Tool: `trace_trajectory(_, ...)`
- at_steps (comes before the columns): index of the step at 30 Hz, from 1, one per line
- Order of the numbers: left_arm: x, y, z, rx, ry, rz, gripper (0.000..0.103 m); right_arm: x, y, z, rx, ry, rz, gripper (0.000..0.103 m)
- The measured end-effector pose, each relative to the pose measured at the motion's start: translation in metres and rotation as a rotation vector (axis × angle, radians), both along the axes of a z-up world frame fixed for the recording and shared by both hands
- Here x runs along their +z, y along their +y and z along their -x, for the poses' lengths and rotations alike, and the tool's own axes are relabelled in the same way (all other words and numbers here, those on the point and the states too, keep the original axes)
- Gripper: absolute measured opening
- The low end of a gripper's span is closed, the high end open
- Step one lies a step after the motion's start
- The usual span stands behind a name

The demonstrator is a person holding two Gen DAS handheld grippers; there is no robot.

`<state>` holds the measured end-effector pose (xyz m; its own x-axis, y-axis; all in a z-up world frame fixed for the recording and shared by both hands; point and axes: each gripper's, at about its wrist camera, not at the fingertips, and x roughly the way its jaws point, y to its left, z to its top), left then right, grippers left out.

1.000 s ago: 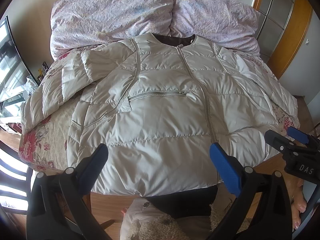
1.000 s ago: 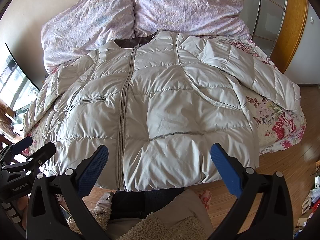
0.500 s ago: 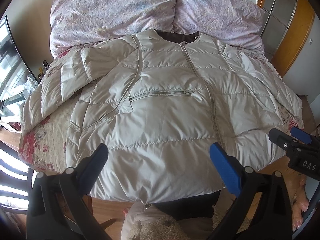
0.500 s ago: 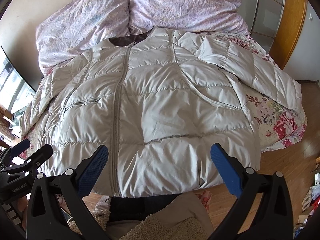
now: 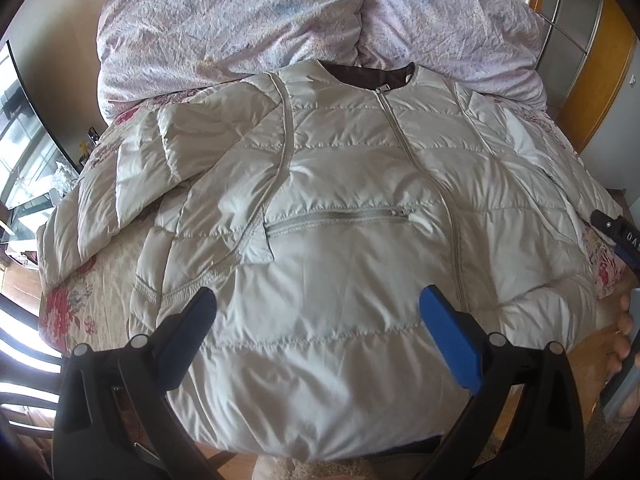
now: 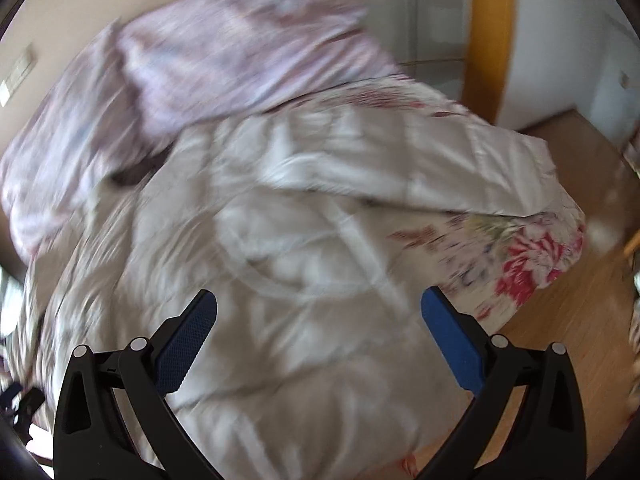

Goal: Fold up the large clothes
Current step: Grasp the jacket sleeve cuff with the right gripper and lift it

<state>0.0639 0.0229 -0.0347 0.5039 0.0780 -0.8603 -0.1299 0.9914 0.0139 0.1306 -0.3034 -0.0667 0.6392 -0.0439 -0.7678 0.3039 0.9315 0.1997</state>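
Observation:
A large cream quilted puffer jacket (image 5: 340, 208) lies front up and zipped on the bed, collar toward the pillows, hem hanging over the near edge. Its left sleeve (image 5: 132, 184) is spread to the left. My left gripper (image 5: 318, 332) is open and empty, just above the hem area. My right gripper (image 6: 320, 332) is open and empty over the jacket's right side (image 6: 280, 264); that view is blurred by motion. The right sleeve (image 6: 460, 176) lies across the floral bedspread. The right gripper also shows at the right edge of the left wrist view (image 5: 618, 236).
Two lilac pillows (image 5: 320, 16) lie at the head of the bed. The floral bedspread (image 5: 76, 304) shows on both sides. A glass cabinet (image 5: 24, 152) stands on the left, a wooden wardrobe (image 5: 588, 40) on the right, wood floor (image 6: 560, 312) beside the bed.
Both grippers have moved forward over the jacket. The right gripper has swung quickly to the right, toward the right sleeve, blurring its view. Both stay open.

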Motion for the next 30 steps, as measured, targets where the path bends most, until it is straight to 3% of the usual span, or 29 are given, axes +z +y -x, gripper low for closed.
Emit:
trace_trajectory(6, -0.009, 0.01, -0.021, 0.012, -0.003, -0.002, 0.101, -0.025, -0.101, -0.012, -0.255, -0.019, -0.208, 0.102)
trace_trajectory(13, -0.026, 0.016, -0.042, 0.006, 0.03, 0.006, 0.101, -0.067, -0.181, -0.007, -0.442, -0.048, -0.534, 0.077)
trace_trajectory(16, -0.032, 0.016, -0.047, -0.003, 0.044, 0.021, 0.101, -0.08, -0.201, -0.003, -0.513, -0.089, -0.624, 0.07)
trace_trajectory(24, -0.041, 0.02, -0.055, -0.018, 0.055, 0.064, 0.101, -0.086, -0.244, 0.007, -0.643, -0.186, -0.628, 0.052)
trace_trajectory(27, -0.044, 0.022, -0.057, -0.023, 0.058, 0.074, 0.101, -0.091, -0.255, 0.007, -0.664, -0.194, -0.608, 0.039)
trace_trajectory(29, -0.045, 0.022, -0.06, -0.029, 0.06, 0.08, 0.101, -0.092, -0.257, 0.001, -0.662, -0.178, -0.59, 0.025)
trace_trajectory(30, -0.045, 0.021, -0.06, -0.032, 0.06, 0.083, 0.101, -0.091, -0.257, -0.003, -0.657, -0.173, -0.584, 0.023)
